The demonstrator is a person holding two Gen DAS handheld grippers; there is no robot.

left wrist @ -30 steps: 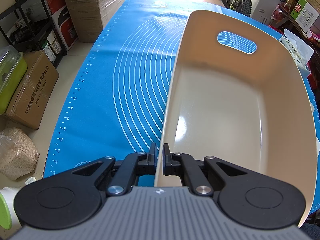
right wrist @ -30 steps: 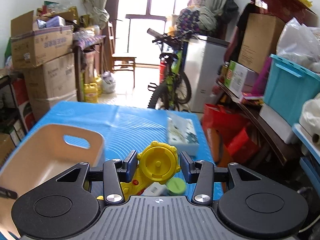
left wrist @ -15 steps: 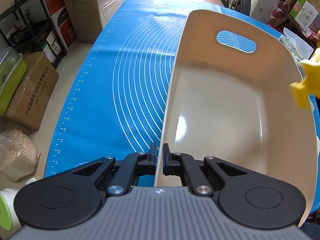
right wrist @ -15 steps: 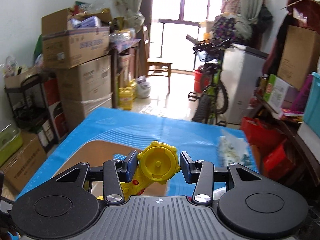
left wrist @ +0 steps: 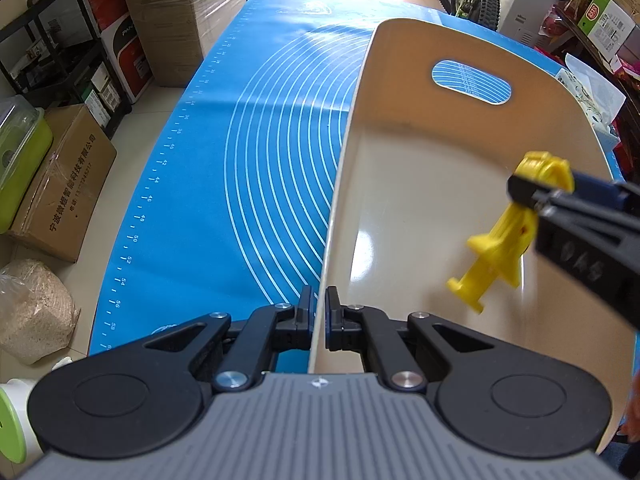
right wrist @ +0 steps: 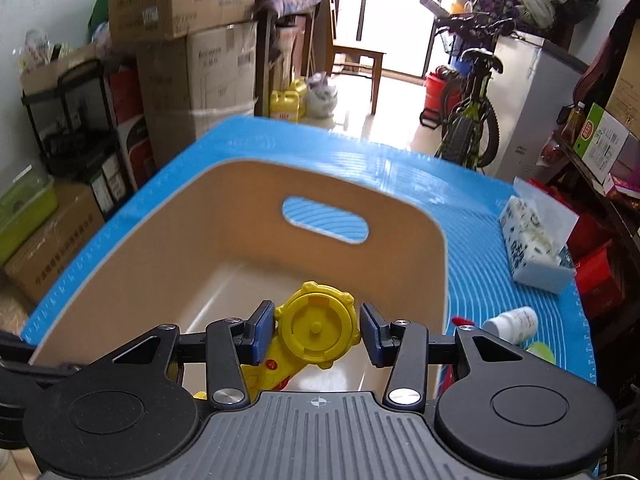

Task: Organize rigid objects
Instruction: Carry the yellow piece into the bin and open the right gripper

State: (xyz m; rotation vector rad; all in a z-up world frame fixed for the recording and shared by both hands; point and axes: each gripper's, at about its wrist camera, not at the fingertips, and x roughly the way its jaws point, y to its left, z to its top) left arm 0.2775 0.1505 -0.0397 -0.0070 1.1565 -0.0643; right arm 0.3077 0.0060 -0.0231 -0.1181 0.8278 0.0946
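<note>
A beige plastic bin (left wrist: 420, 184) with a handle slot stands on the blue mat (left wrist: 272, 168). My left gripper (left wrist: 319, 312) is shut on the bin's near left rim. My right gripper (right wrist: 318, 330) is shut on the round head of a yellow toy tool (right wrist: 316, 326). In the left wrist view that yellow toy tool (left wrist: 500, 240) hangs over the bin's right side, above its bare floor, with the right gripper's fingers (left wrist: 536, 194) coming in from the right. The right wrist view looks down into the bin (right wrist: 240, 236).
On the mat right of the bin lie a tissue pack (right wrist: 532, 248), a small white bottle (right wrist: 512, 320), a green lid (right wrist: 540, 352) and a bit of something red (right wrist: 460, 322). Cardboard boxes (left wrist: 60, 184), shelves and a bicycle (right wrist: 472, 120) surround the table.
My right gripper has swung left and down with the yellow toy, from beside the bin to over its inside. The left gripper and the bin have stayed still.
</note>
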